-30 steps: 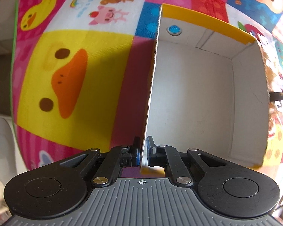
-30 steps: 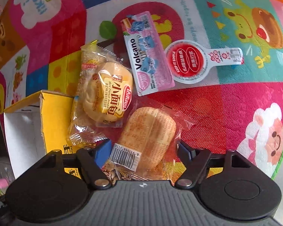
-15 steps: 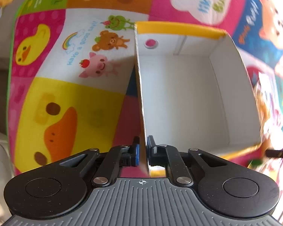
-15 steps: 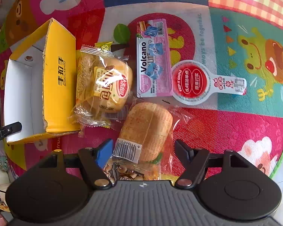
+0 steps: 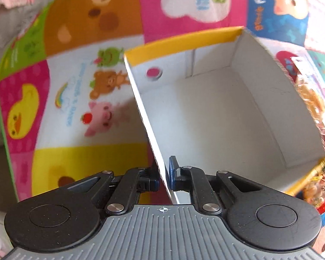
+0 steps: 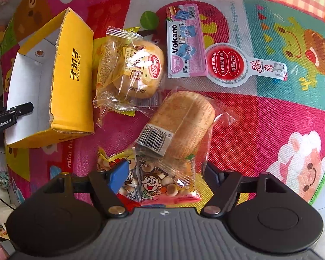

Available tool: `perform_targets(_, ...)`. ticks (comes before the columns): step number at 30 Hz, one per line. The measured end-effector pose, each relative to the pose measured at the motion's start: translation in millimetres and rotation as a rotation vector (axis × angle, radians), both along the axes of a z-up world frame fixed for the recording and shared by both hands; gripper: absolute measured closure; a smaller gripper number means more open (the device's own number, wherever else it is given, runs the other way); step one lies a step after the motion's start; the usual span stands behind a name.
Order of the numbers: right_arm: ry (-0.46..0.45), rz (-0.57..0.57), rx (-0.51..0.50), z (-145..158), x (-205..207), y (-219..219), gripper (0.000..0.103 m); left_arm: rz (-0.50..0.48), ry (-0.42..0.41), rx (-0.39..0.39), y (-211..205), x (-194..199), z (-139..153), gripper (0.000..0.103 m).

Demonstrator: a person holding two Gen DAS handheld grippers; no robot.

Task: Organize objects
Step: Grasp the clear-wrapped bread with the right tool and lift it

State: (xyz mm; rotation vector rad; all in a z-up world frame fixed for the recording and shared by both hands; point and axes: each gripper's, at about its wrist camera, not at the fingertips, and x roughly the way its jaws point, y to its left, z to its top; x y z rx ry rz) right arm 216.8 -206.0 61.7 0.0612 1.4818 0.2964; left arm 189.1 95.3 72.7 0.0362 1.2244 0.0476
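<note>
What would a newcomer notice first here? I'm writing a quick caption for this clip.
Probably the yellow cardboard box, empty and white inside, with the left gripper shut on its side wall. Right of it on the cartoon play mat lies a cluster of wrapped snacks: a round bun, a bread loaf and a pink Volcano pack, below the open right gripper.

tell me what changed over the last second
The left gripper, shut on the box wall, has dragged it along the mat up beside the buns. The right gripper has pulled back, open, bringing a cookie bag into view between its fingers. The snacks stayed put.
</note>
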Motion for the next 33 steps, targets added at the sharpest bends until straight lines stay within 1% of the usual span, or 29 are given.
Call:
perform_targets(3, -0.029, -0.028, -0.001, 4.4, -11.0, 4.8, 0.029, 0.041, 0.021, -0.02, 9.2, -0.5, 5.5, 0.095)
perform_targets(5, -0.037, -0.029, 0.015, 12.2, -18.4, 2.8, 0.029, 0.04, -0.007, -0.046, 11.2, -11.4, 17.6, 0.095)
perform_targets(7, -0.055, -0.017, 0.015, 19.7, -22.3, 0.8, 0.029, -0.029, -0.016, -0.029, 7.1, -21.5, 23.3, 0.094)
perform_targets(9, -0.076, -0.013, -0.004, 27.1, -19.8, -4.4, 0.029, -0.12, -0.011, 0.03, 0.3, -19.6, 20.1, 0.093)
perform_targets(10, -0.083, -0.016, -0.014, 29.6, -17.6, -6.7, 0.029, -0.154, -0.026, 0.05, -1.8, -14.4, 18.6, 0.094)
perform_targets(12, -0.097, -0.031, -0.034, 33.3, -12.8, -11.7, 0.029, -0.173, -0.053, 0.063, -2.5, 2.7, 18.4, 0.094)
perform_targets(14, -0.108, -0.057, -0.042, 36.6, -9.5, -17.4, 0.029, -0.155, -0.052, 0.061, -2.1, 16.3, 18.9, 0.094)
perform_targets(16, -0.113, -0.061, -0.037, 42.2, -10.3, -22.0, 0.029, -0.114, -0.023, 0.028, 1.6, 20.3, 17.8, 0.095)
perform_targets(18, -0.125, -0.06, -0.045, 40.8, -6.4, -17.7, 0.029, -0.097, 0.008, 0.015, 2.7, 14.1, 15.0, 0.095)
perform_targets(21, -0.108, -0.11, 0.001, 38.8, -0.1, -19.1, 0.029, -0.068, 0.03, 0.0, 2.2, -3.3, 12.8, 0.095)
perform_targets(22, -0.099, -0.139, 0.02, 37.1, 3.5, -20.8, 0.027, -0.046, 0.033, -0.017, 2.9, -8.8, 12.7, 0.095)
perform_targets(23, -0.086, -0.17, 0.032, 34.2, 7.8, -22.0, 0.02, -0.022, 0.043, -0.034, 3.4, -13.9, 11.8, 0.095)
perform_targets(24, -0.074, -0.199, 0.03, 30.5, 12.5, -22.0, 0.017, -0.005, 0.048, -0.046, 3.5, -18.2, 11.2, 0.095)
perform_targets(26, -0.053, -0.246, 0.006, 19.6, 23.6, -20.4, 0.017, 0.027, 0.056, -0.06, 1.5, -25.4, 10.6, 0.095)
perform_targets(28, -0.016, -0.269, -0.022, 6.9, 34.6, -16.3, 0.017, 0.039, 0.058, -0.06, -1.9, -29.0, 10.5, 0.095)
perform_targets(29, -0.002, -0.268, -0.034, 2.3, 38.3, -13.0, 0.021, 0.045, 0.056, -0.055, -2.9, -29.3, 10.5, 0.095)
perform_targets(30, 0.008, -0.253, -0.043, -1.1, 41.1, -8.8, 0.038, 0.05, 0.055, -0.054, -3.2, -28.6, 10.5, 0.095)
perform_targets(31, 0.018, -0.225, -0.055, -3.8, 42.9, -3.3, 0.042, 0.052, 0.056, -0.057, -2.9, -27.7, 10.5, 0.095)
perform_targets(33, 0.005, -0.191, -0.092, 0.9, 39.7, 6.2, 0.045, 0.041, 0.061, -0.056, -4.3, -27.8, 10.4, 0.095)
